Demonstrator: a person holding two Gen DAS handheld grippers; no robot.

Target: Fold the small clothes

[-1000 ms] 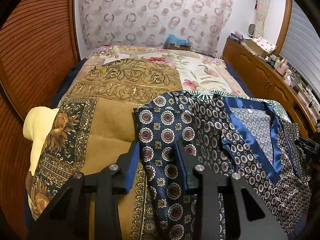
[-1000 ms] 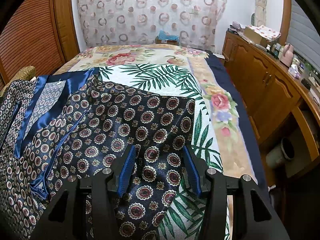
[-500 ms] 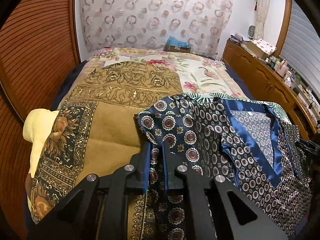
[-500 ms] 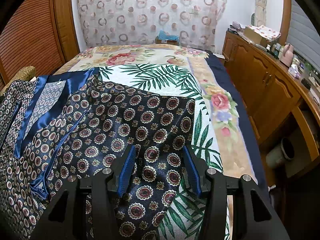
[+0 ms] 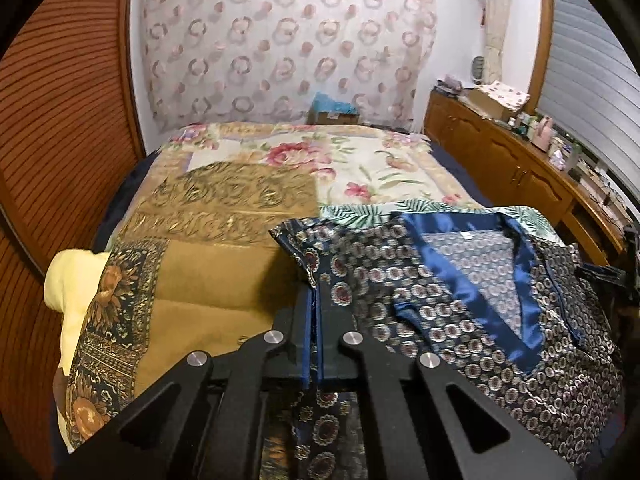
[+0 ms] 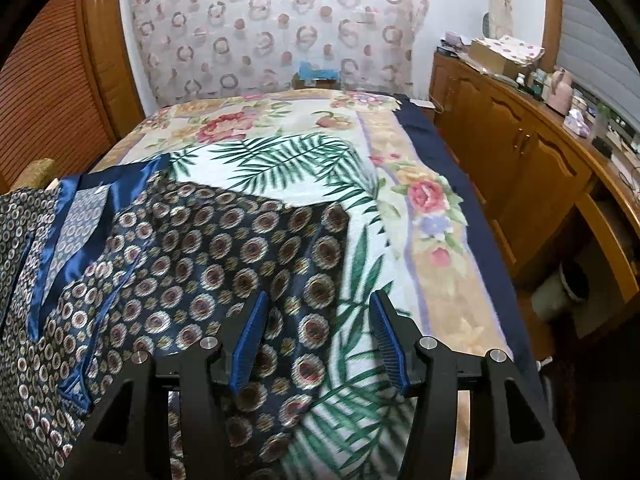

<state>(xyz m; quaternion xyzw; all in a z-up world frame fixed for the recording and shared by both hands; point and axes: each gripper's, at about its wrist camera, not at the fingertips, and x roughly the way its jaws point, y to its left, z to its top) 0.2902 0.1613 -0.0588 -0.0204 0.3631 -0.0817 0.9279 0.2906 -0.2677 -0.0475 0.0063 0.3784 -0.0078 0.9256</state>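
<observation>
A dark blue patterned satin shirt [image 5: 480, 280] with a bright blue collar lies spread on the bed. In the left wrist view my left gripper [image 5: 314, 296] is shut on the shirt's left sleeve [image 5: 320, 256], whose cloth is pinched between the blue pads and hangs down below them. In the right wrist view the same shirt [image 6: 120, 264] spreads to the left. My right gripper [image 6: 318, 300] hovers over the other sleeve [image 6: 280, 240] with its jaws opening. The sleeve edge lies beneath the gap and the pads do not press on it.
A brown ornamented blanket [image 5: 208, 280] and a yellow pillow [image 5: 72, 280] lie left of the shirt. Past it are a palm-leaf blanket [image 6: 280, 160] and a floral bedspread [image 5: 360, 168]. A wooden cabinet [image 6: 520, 168] crowded with items runs along the bed's right side.
My left gripper's jaws closed on the left sleeve and raised it a little, bunching the cloth. The right gripper stayed in place with its jaws slightly wider.
</observation>
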